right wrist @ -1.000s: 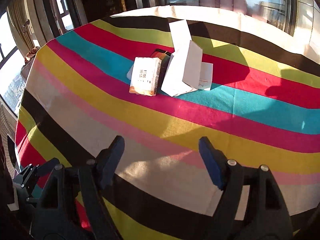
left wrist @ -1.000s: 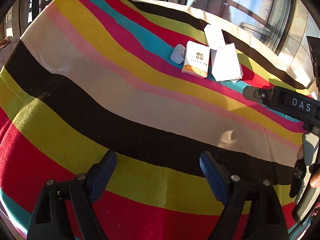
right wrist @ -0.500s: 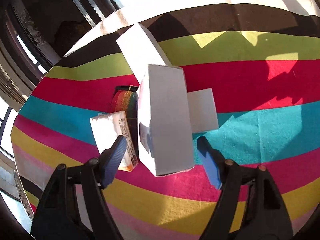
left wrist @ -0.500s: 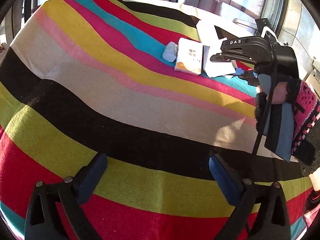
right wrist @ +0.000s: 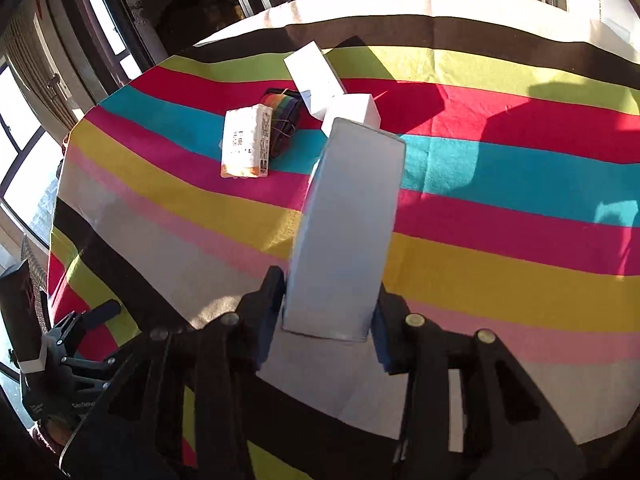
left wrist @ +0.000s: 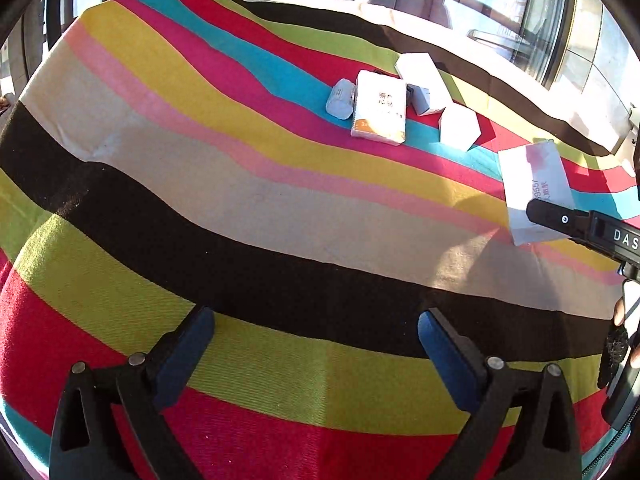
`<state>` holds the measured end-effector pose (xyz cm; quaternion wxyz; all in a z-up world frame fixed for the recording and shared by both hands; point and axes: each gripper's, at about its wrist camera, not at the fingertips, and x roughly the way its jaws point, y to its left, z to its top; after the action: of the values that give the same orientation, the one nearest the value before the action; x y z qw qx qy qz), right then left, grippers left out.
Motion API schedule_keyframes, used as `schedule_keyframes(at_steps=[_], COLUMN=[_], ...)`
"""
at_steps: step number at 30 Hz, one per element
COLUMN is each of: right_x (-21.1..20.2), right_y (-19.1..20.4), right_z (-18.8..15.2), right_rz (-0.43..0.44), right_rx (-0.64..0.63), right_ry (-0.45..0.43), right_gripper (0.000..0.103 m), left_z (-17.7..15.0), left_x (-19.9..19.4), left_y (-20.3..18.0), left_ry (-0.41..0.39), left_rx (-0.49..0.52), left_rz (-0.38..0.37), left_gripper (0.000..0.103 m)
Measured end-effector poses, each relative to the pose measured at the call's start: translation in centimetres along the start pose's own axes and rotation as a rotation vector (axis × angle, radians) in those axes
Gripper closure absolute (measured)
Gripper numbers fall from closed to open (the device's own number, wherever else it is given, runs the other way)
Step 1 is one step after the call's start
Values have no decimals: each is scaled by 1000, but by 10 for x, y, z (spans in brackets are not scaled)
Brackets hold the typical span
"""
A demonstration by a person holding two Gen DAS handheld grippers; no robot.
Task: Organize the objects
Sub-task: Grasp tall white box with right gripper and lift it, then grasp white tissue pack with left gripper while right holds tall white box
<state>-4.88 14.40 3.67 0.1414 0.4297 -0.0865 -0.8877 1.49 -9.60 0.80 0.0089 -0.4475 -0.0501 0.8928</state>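
The right hand-held gripper (right wrist: 326, 312), marked "DAS", clamps a tall white cardboard box (right wrist: 348, 232) printed "9955"; the left hand-held gripper (left wrist: 316, 344) gapes wide, empty, above the striped worktop (left wrist: 240, 208).

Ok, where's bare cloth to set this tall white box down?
Free: the striped cloth between the open left gripper and the orange-trimmed tissue pack. Crowded: around that pack, with small white boxes and a rainbow-striped bundle. The right gripper grips the tall white box.
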Motion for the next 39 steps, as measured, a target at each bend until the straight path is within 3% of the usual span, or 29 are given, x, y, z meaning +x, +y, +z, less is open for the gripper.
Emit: schedule_keyframes(at_steps=[2,6,12,15,16,19,24,27,31,34,35,37,38,39], right_x=[5,25,30,27,26,18,10,11,25,27,27,26,26,26], right_y=[-3,-4,-50,-61,-63,-64,-52,-31,-17,-21,-23,-24,-25,-25], right_z=[6,22,25,23,21,13,5,4,6,5,4,4,4,4], right_rz=[-29,-25,68,85,86,102,64,11,-11,-47,-40,-37,-35,-32], right_rx=[-2,13,337,382,380,350,268,159,84,108,113,115,117,120], right_ry=[-1,2,-18,-46,-59,-87,-116,-129,-57,-50,-52,-53,-53,-53], right_gripper=[44,44,34,37,44,47,48,52,52,65,65,65,65,65], left_z=[-1,-1,-2,-2,-2,4,48,87,125,144,148,151,151,149], left_x=[0,2,4,4,4,6,26,52,93,109,111,117,117,114], left_y=[-2,-6,-11,-11,-12,-12,-14,-27,-47,-55,-56,-55,-57,-58], left_ry=[4,11,25,29,31,70,125,93,70,24,0,-9,-21,-33], left_rx=[8,20,42,48,51,51,-68,-82,-61,-98,-112,-140,-132,-121], left_rz=[11,27,53,61,63,66,-54,-31,32,55,65,72,74,34], left_gripper=[0,0,0,0,0,0,0,0,0,0,2,17,27,50])
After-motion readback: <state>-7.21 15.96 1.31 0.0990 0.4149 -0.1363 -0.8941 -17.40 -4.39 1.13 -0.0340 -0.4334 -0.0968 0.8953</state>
